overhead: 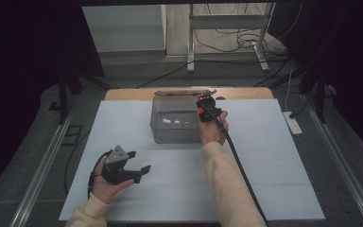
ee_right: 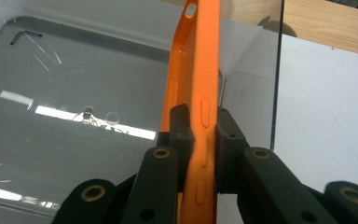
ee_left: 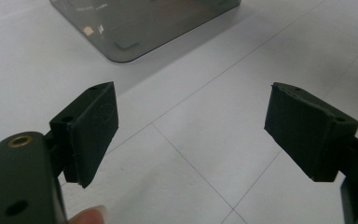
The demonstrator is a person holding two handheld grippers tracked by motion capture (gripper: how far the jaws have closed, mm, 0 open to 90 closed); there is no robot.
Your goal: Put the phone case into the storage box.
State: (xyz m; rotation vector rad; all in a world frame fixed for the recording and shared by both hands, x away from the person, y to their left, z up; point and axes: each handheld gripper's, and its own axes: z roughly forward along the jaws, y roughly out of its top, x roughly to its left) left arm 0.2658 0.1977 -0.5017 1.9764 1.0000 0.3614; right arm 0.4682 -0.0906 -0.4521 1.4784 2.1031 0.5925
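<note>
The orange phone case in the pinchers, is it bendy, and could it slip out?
The thin orange rubbery phone case probably flexes, being a slim shell with moulded buttons. It looks light. The right gripper clamps it edge-on over the clear plastic box, so it could twist or slide if the squeeze loosens.

A box [overhead: 176, 124] stands on the table [overhead: 274, 170] toward its far middle, with a lid [overhead: 184, 92] lying behind it along the far edge. The right gripper [overhead: 204, 105] is over the box's right end, a case [ee_right: 196, 79] clamped edgewise between its jaws and reaching over the box's inside. The left gripper [overhead: 137, 169] is near the front left of the table, well apart from the box, and a power strip [overhead: 293, 122] lies off the table's right side
</note>
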